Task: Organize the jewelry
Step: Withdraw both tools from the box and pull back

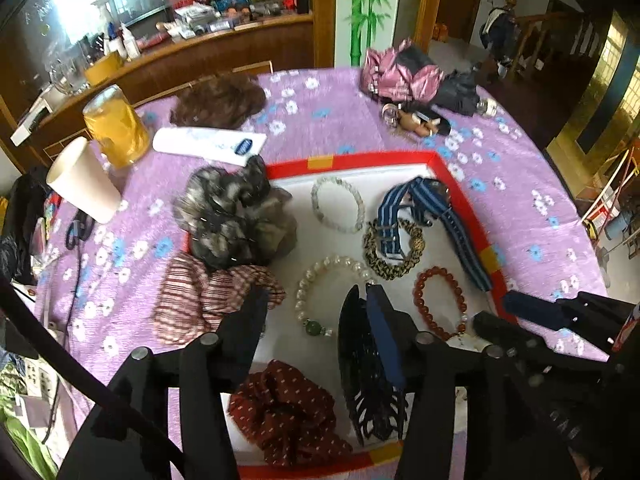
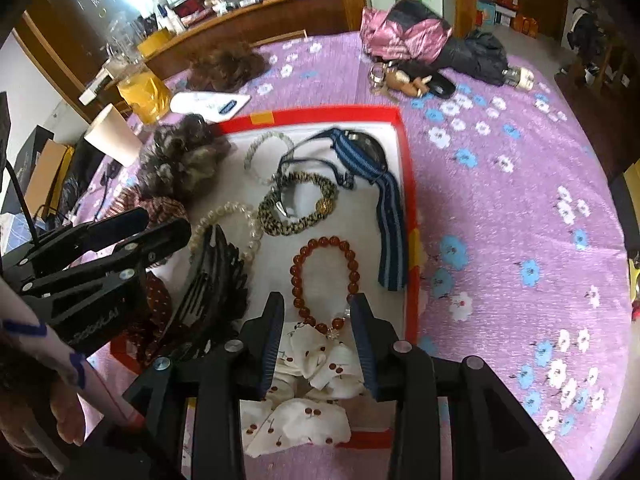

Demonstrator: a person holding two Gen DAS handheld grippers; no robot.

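A red-rimmed white tray [image 1: 440, 164] [image 2: 400, 128] holds a clear bead bracelet [image 1: 338, 204], a pearl bracelet [image 1: 332, 292], a braided gold bracelet [image 1: 394, 246], a red bead bracelet [image 2: 324, 280], a striped blue watch strap [image 2: 372, 172], a black claw hair clip [image 1: 368, 368] and scrunchies. My left gripper [image 1: 316, 304] is open above the tray, its right finger against the black clip. My right gripper [image 2: 318, 336] is open over the red bracelet's near end and a white cherry-print scrunchie [image 2: 312, 392]. Neither grips anything that I can see.
The purple flowered tablecloth [image 2: 500, 220] carries a paper cup [image 1: 82, 182], a jar of yellow liquid [image 1: 116, 126], a white tube [image 1: 208, 144], a brown wig [image 1: 220, 100], folded umbrellas [image 1: 416, 76] and a small wooden figure [image 1: 420, 120]. Grey and striped scrunchies [image 1: 236, 216] overlap the tray's left rim.
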